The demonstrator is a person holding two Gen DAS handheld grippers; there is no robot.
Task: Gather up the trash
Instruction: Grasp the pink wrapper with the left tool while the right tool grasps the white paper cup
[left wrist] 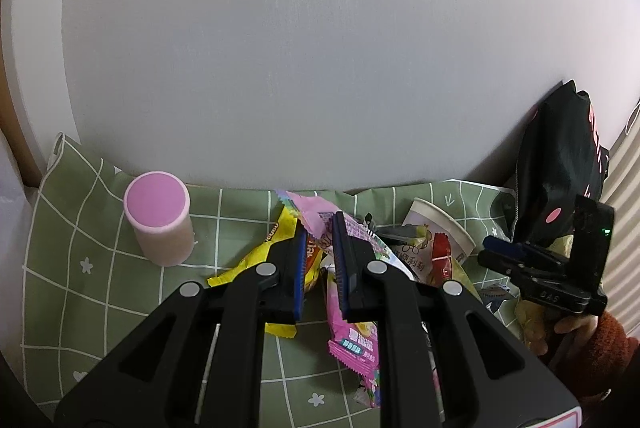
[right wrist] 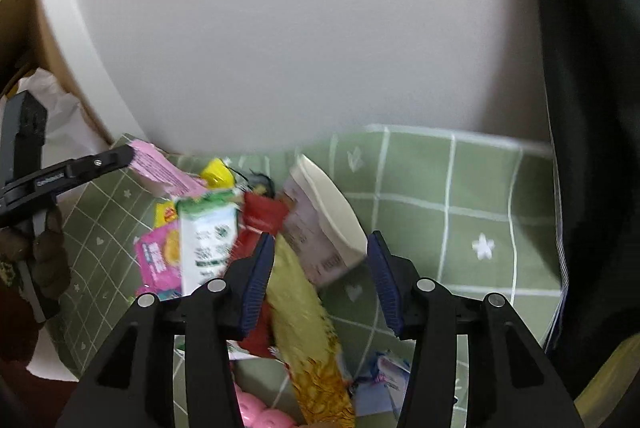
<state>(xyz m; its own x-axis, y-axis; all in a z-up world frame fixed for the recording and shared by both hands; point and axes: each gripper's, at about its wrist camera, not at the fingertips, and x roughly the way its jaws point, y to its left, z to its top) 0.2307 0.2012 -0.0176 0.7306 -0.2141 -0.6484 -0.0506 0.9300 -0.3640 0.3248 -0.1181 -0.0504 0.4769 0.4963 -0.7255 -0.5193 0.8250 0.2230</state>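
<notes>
1. Two handheld grippers work over a surface covered by a green checked cloth (left wrist: pixel 100 228) printed with white stars and hearts; its far edge meets a plain pale wall (left wrist: pixel 320 47).
2. Left gripper (left wrist: pixel 320 248): its jaws stand narrow, with a pink wrapper (left wrist: pixel 352 340) between them; whether they actually pinch it I cannot tell.
3. Right gripper (right wrist: pixel 320 284): jaws wide apart, nothing held, above a long yellow-green wrapper (right wrist: pixel 304 312) and near a tipped paper cup (right wrist: pixel 324 224).
4. Trash sits heaped mid-cloth: the cup, a yellow wrapper (left wrist: pixel 256 260), a red packet (right wrist: pixel 264 216) and a green-and-white carton (right wrist: pixel 208 236), blurred.
5. Far left on the cloth, apart from the heap, a pink cylinder (left wrist: pixel 160 224) stands upright.
6. At the right, a black bag (left wrist: pixel 560 163) stands beside striped fabric (left wrist: pixel 624 228).
7. Wooden furniture (right wrist: pixel 24 27) and white plastic (right wrist: pixel 52 99) show at the far left.
</notes>
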